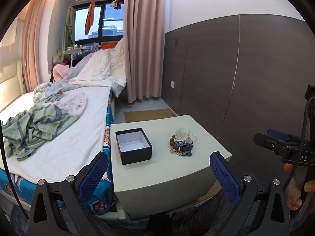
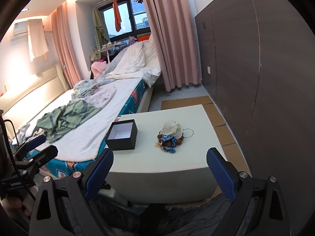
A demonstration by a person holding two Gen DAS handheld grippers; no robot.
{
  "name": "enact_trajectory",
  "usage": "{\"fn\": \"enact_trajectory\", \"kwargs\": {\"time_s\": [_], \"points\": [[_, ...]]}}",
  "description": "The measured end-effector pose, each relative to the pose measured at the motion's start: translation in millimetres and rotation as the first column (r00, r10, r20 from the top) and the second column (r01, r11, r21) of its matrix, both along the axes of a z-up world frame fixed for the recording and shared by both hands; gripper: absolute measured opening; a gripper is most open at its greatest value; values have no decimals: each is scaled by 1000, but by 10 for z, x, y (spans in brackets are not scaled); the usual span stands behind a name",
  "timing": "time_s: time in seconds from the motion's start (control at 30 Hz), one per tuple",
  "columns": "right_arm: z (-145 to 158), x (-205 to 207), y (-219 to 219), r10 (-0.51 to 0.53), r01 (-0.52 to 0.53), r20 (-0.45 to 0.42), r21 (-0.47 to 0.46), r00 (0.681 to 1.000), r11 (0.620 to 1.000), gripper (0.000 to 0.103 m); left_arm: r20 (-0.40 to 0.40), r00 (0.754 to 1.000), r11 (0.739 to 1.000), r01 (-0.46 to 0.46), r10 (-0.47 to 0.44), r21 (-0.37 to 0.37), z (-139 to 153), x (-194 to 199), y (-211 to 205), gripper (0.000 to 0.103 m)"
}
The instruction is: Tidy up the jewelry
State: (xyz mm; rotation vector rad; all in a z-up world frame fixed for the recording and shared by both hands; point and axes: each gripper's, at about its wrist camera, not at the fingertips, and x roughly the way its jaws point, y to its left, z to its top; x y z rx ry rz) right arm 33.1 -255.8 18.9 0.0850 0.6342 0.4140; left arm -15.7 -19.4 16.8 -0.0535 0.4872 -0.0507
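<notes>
While both tongs gape empty | left tongs (image 1: 159,174), right tongs (image 2: 159,172) | jewelry heap (image 1: 182,142) beside open black box (image 1: 133,146) on tabletop (image 1: 177,173) | wall air conditioner (image 2: 18,30): right view only

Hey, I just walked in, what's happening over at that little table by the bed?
A person holds a two-finger gripper in each hand, both aimed at the pale square bedside table. The left gripper and right gripper hang short of it with jaws wide apart, holding nothing. On the table sit an open black square box with a white lining, empty, and beside it an untouched tangled heap of beaded jewelry. Sorting hasn't begun.
</notes>
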Motion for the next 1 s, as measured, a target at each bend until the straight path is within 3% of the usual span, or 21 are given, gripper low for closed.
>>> {"fn": "enact_trajectory", "kwargs": {"time_s": [1.0], "points": [[-38, -44, -44, -2, 2, -9, 9, 1000, 1000, 96, 12, 1000, 1000, 5, -6, 11, -9, -128, -12, 103]]}}
